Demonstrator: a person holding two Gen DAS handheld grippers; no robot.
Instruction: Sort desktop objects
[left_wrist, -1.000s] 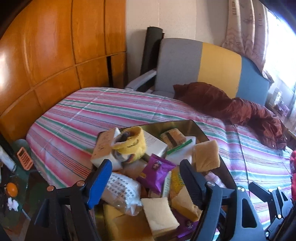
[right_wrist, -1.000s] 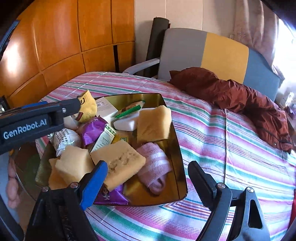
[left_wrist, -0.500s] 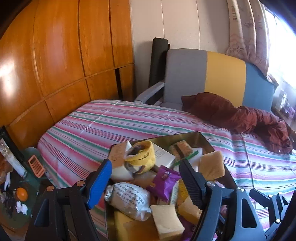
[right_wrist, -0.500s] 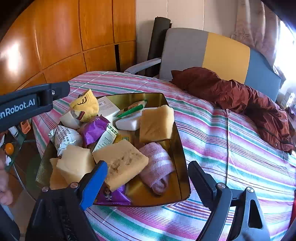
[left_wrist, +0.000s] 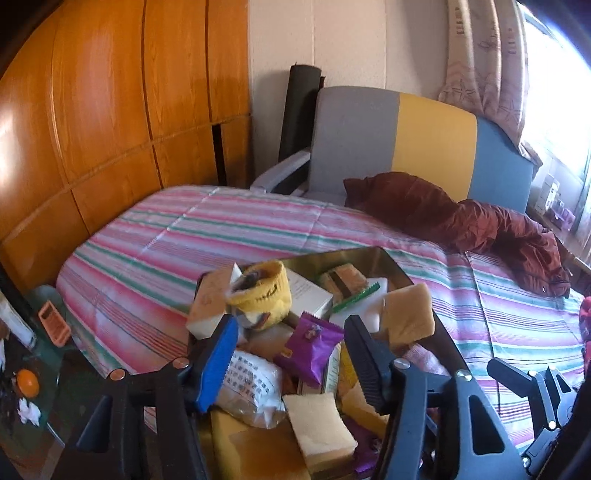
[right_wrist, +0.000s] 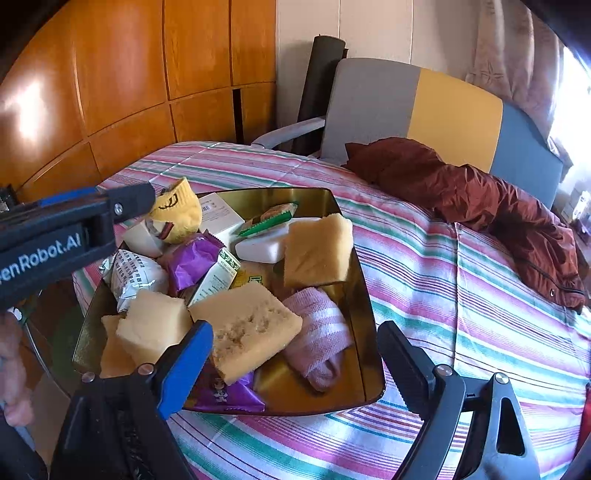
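Note:
A gold metal tray (right_wrist: 360, 295) on the striped cloth holds a heap: yellow sponges (right_wrist: 317, 251), a purple snack packet (right_wrist: 192, 258), a yellow sock (right_wrist: 181, 210), a pink striped towel (right_wrist: 321, 332), a white box (right_wrist: 218, 212) and a silver packet (right_wrist: 133, 277). My right gripper (right_wrist: 291, 365) is open and empty at the tray's near edge. My left gripper (left_wrist: 288, 354) is open and empty, hovering over the tray's left side above the purple packet (left_wrist: 310, 347) and silver packet (left_wrist: 251, 384). The left gripper also shows in the right wrist view (right_wrist: 74, 229).
A dark red jacket (right_wrist: 480, 199) lies on the striped table cover (right_wrist: 443, 288) at the far right. A grey, yellow and blue chair (right_wrist: 424, 107) stands behind. Wooden panels (left_wrist: 110, 110) line the left. A low glass side table (left_wrist: 40, 354) with small items sits at the left.
My left gripper has risen and tilted up, so the tray sits lower in its view. The right gripper has barely moved. Both stay open and empty.

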